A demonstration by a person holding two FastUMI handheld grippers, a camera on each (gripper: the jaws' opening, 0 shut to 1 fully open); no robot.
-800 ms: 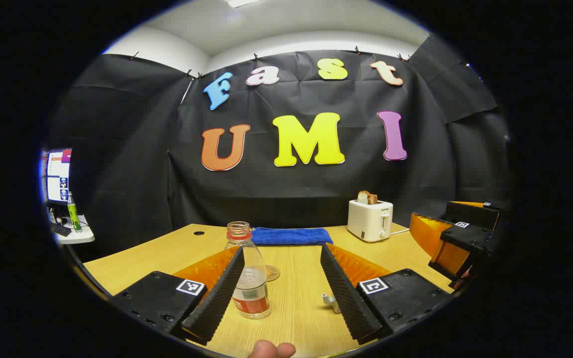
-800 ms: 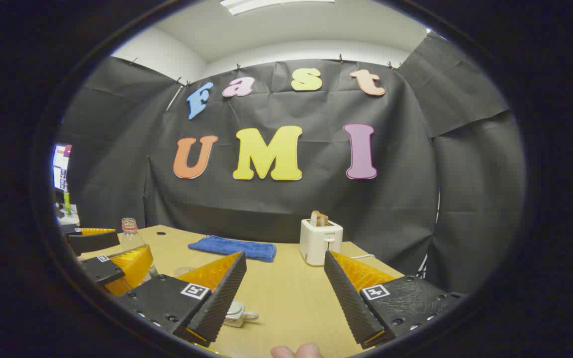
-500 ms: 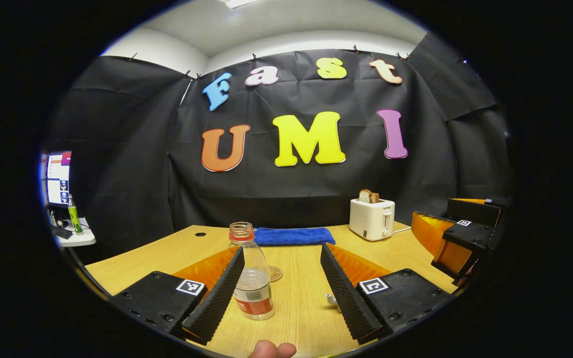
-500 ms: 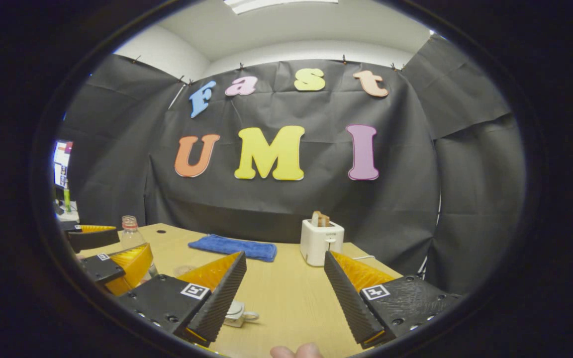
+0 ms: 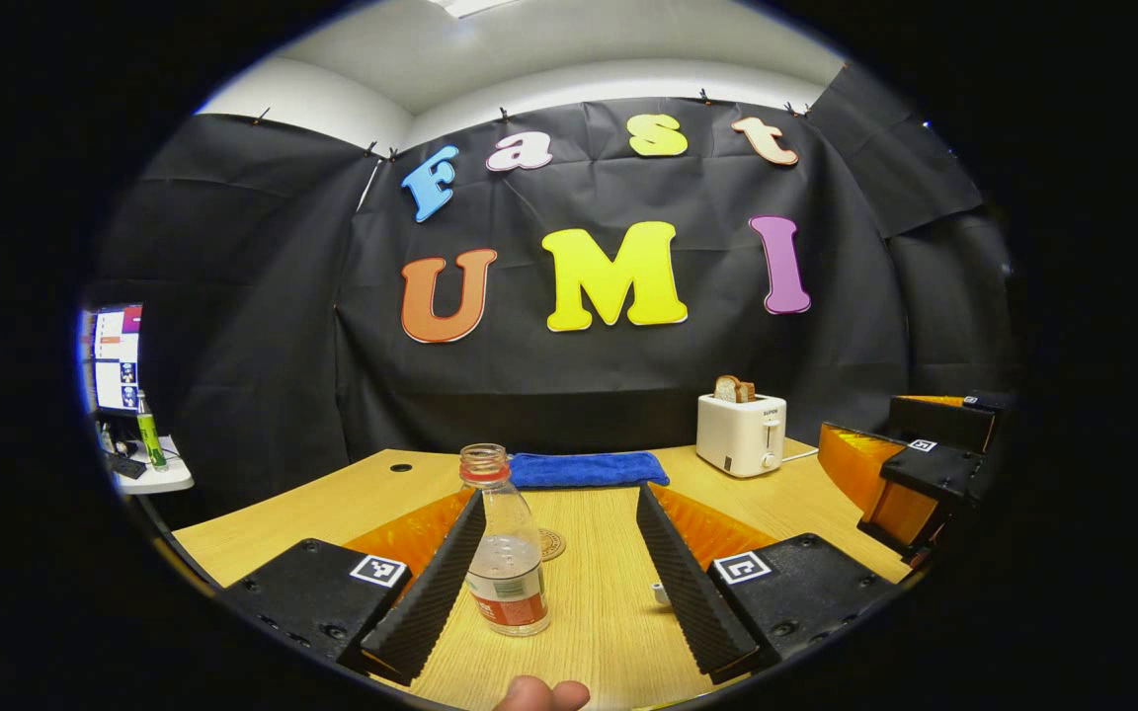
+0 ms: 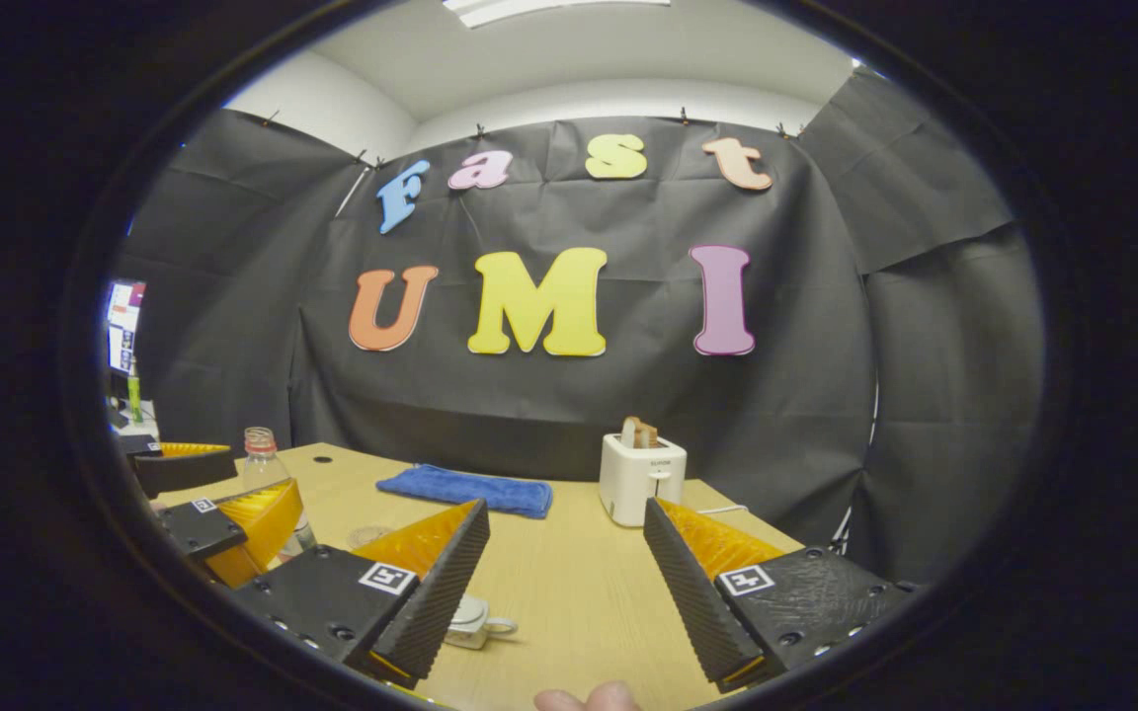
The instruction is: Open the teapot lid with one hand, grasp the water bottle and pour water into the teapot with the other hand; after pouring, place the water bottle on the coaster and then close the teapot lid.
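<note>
Approaching the upright water bottle (image 5: 507, 553), just inside the left gripper (image 5: 561, 573)'s spread jaws, hugging one finger; right gripper (image 6: 566, 583) likewise spread, teapot (image 6: 470, 622) low beside it.

The teapot (image 6: 470, 622) is mostly blocked by the right tongs' (image 6: 569, 583) finger, so whether its lid is on can't be made out. The water bottle's (image 5: 503, 548) left side gets covered by the left tongs' (image 5: 561, 573) finger. The coaster (image 5: 549, 543) is half hidden behind the bottle.
</note>
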